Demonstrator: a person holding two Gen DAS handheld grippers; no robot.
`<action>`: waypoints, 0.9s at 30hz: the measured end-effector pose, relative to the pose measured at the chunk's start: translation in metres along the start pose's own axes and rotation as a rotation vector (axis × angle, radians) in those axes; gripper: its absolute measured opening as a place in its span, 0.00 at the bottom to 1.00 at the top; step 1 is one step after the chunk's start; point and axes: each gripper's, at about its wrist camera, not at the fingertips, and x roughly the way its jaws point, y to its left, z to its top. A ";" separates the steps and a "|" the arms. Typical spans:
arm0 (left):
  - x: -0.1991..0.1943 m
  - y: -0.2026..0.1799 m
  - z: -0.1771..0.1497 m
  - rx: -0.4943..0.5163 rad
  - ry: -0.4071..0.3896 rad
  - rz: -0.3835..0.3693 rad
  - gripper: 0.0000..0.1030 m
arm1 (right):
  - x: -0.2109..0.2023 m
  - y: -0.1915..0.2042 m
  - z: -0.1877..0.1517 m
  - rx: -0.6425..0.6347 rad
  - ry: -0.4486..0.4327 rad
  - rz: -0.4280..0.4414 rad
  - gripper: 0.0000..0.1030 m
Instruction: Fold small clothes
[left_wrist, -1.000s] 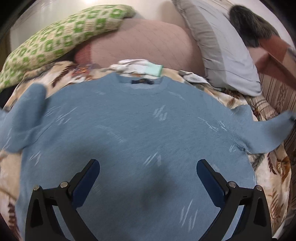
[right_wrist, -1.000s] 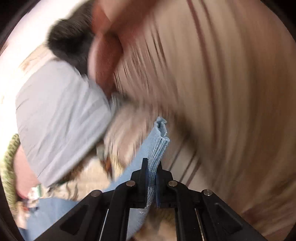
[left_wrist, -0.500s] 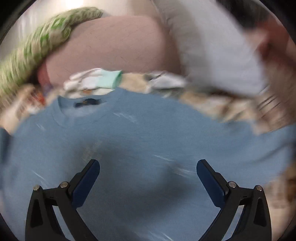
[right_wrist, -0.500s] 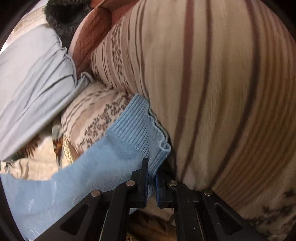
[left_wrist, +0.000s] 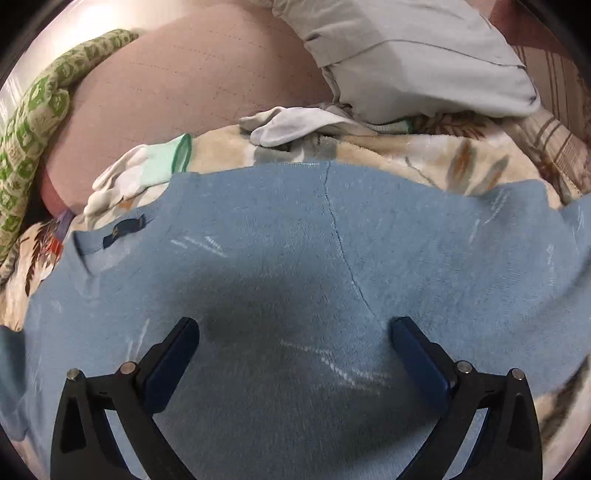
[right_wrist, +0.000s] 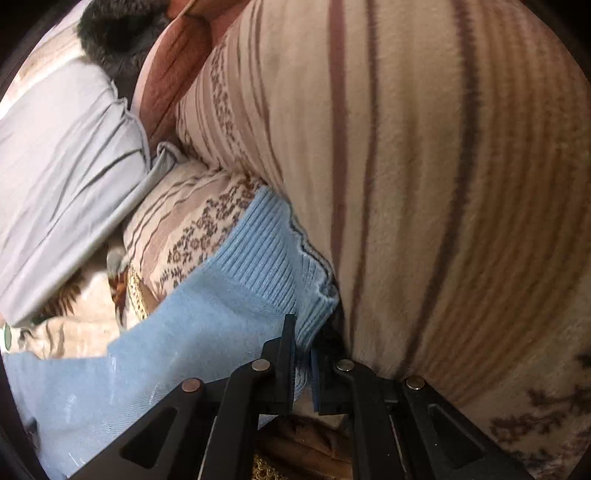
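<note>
Left wrist view: the blue sweater (left_wrist: 295, 280) is seen spread flat on a leaf-print blanket (left_wrist: 424, 155), neckline and dark label (left_wrist: 123, 229) to the left, a shoulder seam running down the middle. The left gripper (left_wrist: 295, 363) is held above the body panel with its fingers wide apart and nothing between them; its shadow is cast on the knit. Beyond the collar, a white glove with a green cuff (left_wrist: 147, 173) and a white sock (left_wrist: 291, 123) are seen lying just past the sweater's edge, backed by a pink cushion (left_wrist: 192, 81), a green patterned pillow (left_wrist: 33, 122) and a grey pillow (left_wrist: 424, 55). The right sleeve is cut off at the frame edge and blurred. Right wrist view: only here is the ribbed sleeve cuff (right_wrist: 273, 258) shown, pinched between the closed fingers of the right gripper (right_wrist: 303, 354), pressed up against a striped beige blanket (right_wrist: 443, 166). The grey pillow (right_wrist: 62, 166) and a dark furry item (right_wrist: 118, 29) are seen at upper left. The sweater body is mostly out of frame; the exact contact point is hidden by the fingers.
</note>
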 end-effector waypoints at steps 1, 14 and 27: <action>-0.008 0.007 -0.001 -0.033 -0.015 -0.047 1.00 | -0.002 0.000 0.002 0.001 0.006 0.015 0.06; -0.129 0.159 -0.117 -0.232 -0.118 -0.113 1.00 | -0.157 0.127 0.030 -0.118 -0.184 0.363 0.06; -0.169 0.304 -0.218 -0.605 -0.217 -0.096 1.00 | -0.227 0.473 -0.125 -0.431 -0.025 0.772 0.06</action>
